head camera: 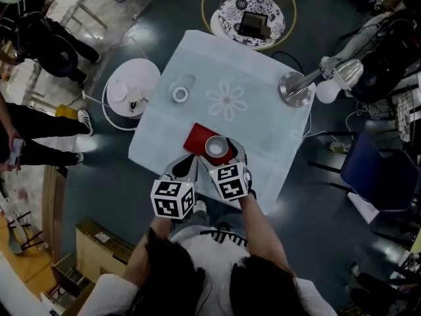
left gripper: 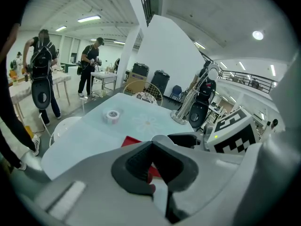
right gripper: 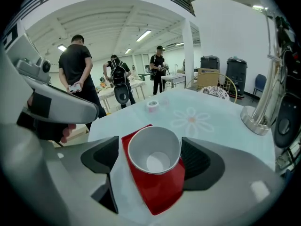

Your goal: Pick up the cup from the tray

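Observation:
A white paper cup stands on a red tray near the front edge of the white-clothed table. My right gripper is open with the cup between its jaws. The cup's rim touches the right pad, and a narrow gap shows at the left pad. The tray lies under it. My left gripper sits at the tray's near-left corner. In its own view the left gripper is shut, and the tray and the cup's rim show past it.
A tape roll lies at the table's far left, and a lamp base stands at the far right. A white round stool is left of the table, a wire chair behind it and a blue chair to the right. People stand at left.

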Demonstrator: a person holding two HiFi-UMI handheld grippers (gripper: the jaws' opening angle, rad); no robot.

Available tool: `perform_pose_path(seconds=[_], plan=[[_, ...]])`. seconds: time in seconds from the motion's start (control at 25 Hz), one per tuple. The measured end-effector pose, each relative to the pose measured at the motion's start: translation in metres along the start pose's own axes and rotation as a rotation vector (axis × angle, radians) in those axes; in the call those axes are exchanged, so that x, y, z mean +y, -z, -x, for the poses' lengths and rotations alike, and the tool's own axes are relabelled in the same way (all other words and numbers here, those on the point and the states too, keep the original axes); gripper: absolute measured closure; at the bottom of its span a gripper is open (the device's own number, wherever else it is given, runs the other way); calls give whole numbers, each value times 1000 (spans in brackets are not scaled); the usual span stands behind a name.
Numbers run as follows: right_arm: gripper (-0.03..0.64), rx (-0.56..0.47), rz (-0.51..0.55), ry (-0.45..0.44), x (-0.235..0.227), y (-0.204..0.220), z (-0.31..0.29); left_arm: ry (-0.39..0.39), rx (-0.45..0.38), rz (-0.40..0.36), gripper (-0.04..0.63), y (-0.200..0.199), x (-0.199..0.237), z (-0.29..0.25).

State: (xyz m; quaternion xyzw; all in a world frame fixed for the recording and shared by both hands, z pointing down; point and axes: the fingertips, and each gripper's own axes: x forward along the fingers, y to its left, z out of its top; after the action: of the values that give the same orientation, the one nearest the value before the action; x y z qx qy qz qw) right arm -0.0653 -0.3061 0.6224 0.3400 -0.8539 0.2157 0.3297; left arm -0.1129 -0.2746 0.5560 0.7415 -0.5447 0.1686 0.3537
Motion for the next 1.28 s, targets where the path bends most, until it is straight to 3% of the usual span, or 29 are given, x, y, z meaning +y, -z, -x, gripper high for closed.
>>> perform_pose_path(seconds=[0.28, 0.48, 0.8, 1.28], plan=[[202, 20, -11, -15, -2, 4, -11, 4, 29, -3, 595, 8, -1, -5], [234, 25, -3, 6, -3, 2, -13, -14, 24, -5, 595, 5, 8, 5], [233, -2, -4, 66, -8, -3, -7, -44, 9, -3, 595, 3, 24, 17], [235, -43, -157, 279, -69, 27, 65, 65, 23, -84, 595, -1, -21, 5]])
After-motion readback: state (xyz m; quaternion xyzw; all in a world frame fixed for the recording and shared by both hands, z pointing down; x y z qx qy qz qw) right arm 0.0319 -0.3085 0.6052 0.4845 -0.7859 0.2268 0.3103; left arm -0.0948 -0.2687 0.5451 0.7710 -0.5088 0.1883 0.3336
